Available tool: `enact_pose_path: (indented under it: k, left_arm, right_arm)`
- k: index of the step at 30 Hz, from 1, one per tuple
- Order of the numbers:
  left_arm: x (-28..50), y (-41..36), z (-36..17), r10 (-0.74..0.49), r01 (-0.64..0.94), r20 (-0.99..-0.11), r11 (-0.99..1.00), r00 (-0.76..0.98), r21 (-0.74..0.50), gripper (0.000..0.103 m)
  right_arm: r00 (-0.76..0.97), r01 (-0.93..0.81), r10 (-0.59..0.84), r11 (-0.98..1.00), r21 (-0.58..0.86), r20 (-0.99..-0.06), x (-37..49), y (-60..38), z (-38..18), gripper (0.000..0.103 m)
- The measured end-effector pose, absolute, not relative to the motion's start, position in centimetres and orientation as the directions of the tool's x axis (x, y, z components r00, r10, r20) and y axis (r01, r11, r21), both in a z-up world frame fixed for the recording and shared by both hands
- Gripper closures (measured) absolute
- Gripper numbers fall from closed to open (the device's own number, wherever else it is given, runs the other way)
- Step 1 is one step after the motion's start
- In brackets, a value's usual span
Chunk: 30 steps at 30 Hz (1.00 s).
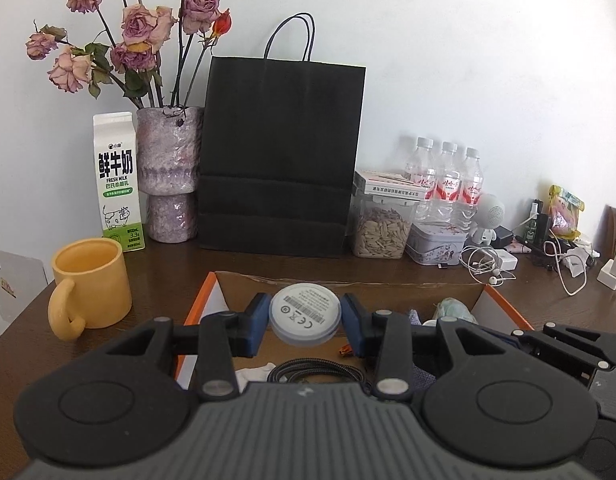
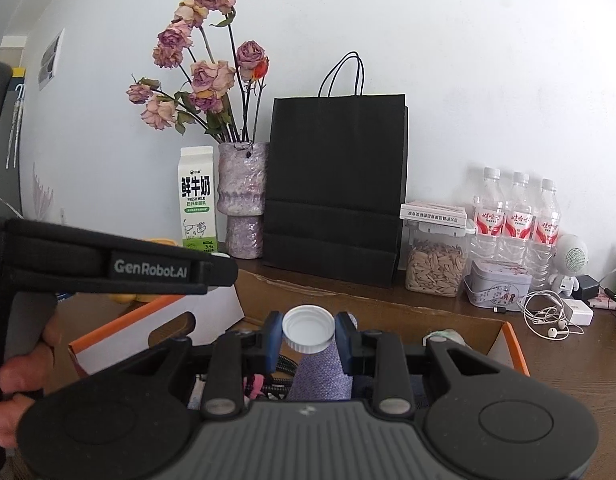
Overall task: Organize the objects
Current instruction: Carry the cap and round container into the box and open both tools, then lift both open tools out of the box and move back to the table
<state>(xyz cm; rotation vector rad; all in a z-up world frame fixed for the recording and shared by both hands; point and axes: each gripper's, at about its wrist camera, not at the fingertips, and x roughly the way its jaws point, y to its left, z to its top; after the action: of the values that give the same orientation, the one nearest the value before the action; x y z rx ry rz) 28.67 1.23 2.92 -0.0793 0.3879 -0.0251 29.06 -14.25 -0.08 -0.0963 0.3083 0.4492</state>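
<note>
Two grips, both over open box (image 1: 504, 304) on desk (image 1: 168, 272): left hand-held gripper (image 1: 305, 319) pinching round puck (image 1: 305, 314), right hand-held gripper (image 2: 308, 332) pinching white cap (image 2: 308, 326); prob. held for sorting.

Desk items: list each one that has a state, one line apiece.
Left tool: shut on the round puck.
Right tool: shut on the white cap.
Cardboard box: open, holding cables and cloth.
Yellow mug: upright, handle toward the camera.
Milk carton: upright, closed.
Black bag: standing against the wall.
Water bottles: upright, capped.
Seed jar: lidded.
Tin: lidded.
</note>
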Motion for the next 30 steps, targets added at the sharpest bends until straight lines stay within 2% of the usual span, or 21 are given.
enact_pose_path:
  k: [4, 5, 6, 7, 8, 9, 10, 14, 30]
  left_arm:
    - [28.8, 1.2, 2.7, -0.04, 0.008, -0.379, 0.996, 0.924, -0.084, 0.061]
    - [28.8, 1.2, 2.6, -0.04, 0.007, -0.38, 0.996, 0.924, -0.086, 0.052]
    - [28.9, 1.2, 2.5, -0.035, 0.002, -0.382, 0.996, 0.924, -0.088, 0.03]
    - [28.8, 1.3, 2.4, -0.026, -0.008, -0.374, 0.996, 0.927, -0.089, 0.018]
    - [28.7, 1.2, 2.4, -0.012, -0.02, -0.361, 0.996, 0.932, -0.085, 0.002]
    - [28.4, 1.2, 2.5, 0.003, -0.031, -0.346, 0.997, 0.938, -0.075, 0.0]
    - [28.3, 1.1, 2.6, 0.011, -0.036, -0.339, 0.997, 0.941, -0.068, 0.0]
    - [28.0, 1.0, 2.7, 0.006, -0.032, -0.333, 0.997, 0.943, -0.072, 0.0]
    - [26.8, 1.1, 2.2, -0.007, -0.024, -0.305, 0.995, 0.952, -0.1, 0.0]
  right_arm:
    - [0.848, -0.441, 0.413, 0.897, -0.012, -0.333, 29.2, -14.4, -0.6, 0.076]
    - [0.849, -0.44, 0.413, 0.898, -0.008, -0.329, 29.1, -14.4, -0.6, 0.073]
    - [0.849, -0.44, 0.414, 0.898, -0.005, -0.328, 29.0, -14.5, -0.6, 0.061]
    - [0.852, -0.437, 0.412, 0.899, -0.004, -0.324, 28.9, -14.6, -0.6, 0.052]
    - [0.858, -0.43, 0.406, 0.903, -0.008, -0.315, 28.7, -14.6, -0.5, 0.032]
    - [0.866, -0.421, 0.397, 0.907, -0.016, -0.305, 28.5, -14.6, -0.5, 0.016]
    - [0.873, -0.412, 0.387, 0.911, -0.024, -0.296, 28.3, -14.6, -0.4, 0.011]
    - [0.882, -0.403, 0.38, 0.915, -0.028, -0.279, 28.0, -14.6, -0.1, 0.002]
    - [0.885, -0.388, 0.367, 0.922, -0.016, -0.285, 27.5, -15.2, -0.1, 0.0]
